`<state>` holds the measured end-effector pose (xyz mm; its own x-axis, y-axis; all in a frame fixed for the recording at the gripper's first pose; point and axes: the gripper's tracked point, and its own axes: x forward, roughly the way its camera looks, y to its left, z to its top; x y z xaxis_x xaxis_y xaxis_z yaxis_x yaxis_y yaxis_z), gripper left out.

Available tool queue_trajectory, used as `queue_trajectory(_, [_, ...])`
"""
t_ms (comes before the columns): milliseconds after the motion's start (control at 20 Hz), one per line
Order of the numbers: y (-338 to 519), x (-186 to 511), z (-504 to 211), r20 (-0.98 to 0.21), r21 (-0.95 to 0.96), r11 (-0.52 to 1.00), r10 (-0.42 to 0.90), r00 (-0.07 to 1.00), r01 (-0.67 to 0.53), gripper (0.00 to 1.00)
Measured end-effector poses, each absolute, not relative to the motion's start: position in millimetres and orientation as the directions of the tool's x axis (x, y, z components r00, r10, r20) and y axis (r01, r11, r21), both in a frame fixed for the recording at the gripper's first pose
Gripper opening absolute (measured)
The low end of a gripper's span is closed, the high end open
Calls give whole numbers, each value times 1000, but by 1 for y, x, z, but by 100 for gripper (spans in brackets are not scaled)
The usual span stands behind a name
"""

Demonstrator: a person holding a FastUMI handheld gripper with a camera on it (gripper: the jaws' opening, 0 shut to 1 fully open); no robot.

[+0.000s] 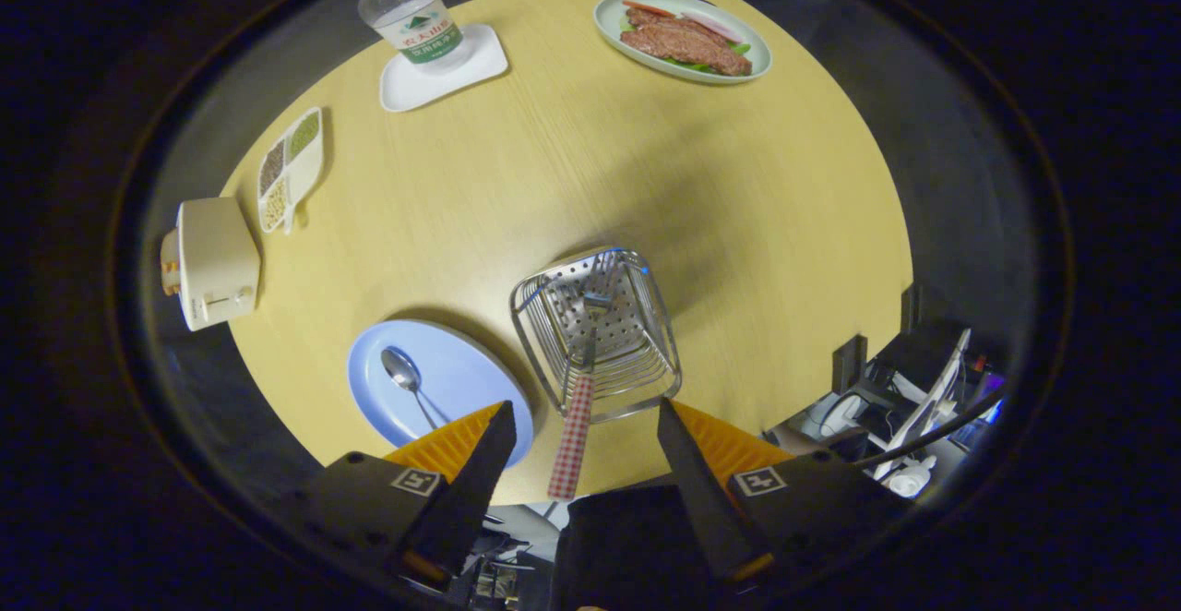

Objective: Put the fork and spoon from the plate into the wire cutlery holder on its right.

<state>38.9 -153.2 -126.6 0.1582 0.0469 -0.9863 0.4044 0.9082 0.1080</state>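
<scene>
Nearest my camera, the claw stood wide, its two fingers spread apart and gripping nothing. Between them ran the checked handle of the fork, which leaned in the wire cutlery holder with its metal head down against the perforated floor and its handle sticking out over the near rim, clear of both fingers. The holder was a squarish basket of shiny wire, just ahead of the claw. Just beside it on the left lay the round, pale blue plate, smooth and glossy, with the metal spoon resting on it, bowl away from me. The surface was a round top of light yellow wood grain, matt, with soft shadows across its middle. Along its left edge I saw a cream toaster and a narrow divided dish of grains. At the far side a clear plastic bottle stood on a white tray, and well apart from it an oval plate of meat and greens. Beyond the surface the room was dark; off to the right sat a clutter of cables and gear.
</scene>
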Motion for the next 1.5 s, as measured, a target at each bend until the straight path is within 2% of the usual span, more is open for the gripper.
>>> queue_trajectory(400, [-120,11,-77,-940,182,886,29,340,427,98])
queue_trajectory(650, [-79,-14,-61,-913,198,913,40,406,357,98])
queue_trajectory(950, [-36,-31,-70,-843,195,951,37,537,241,97])
queue_trajectory(1500, [-22,-19,-134,-636,203,962,-12,771,182,94])
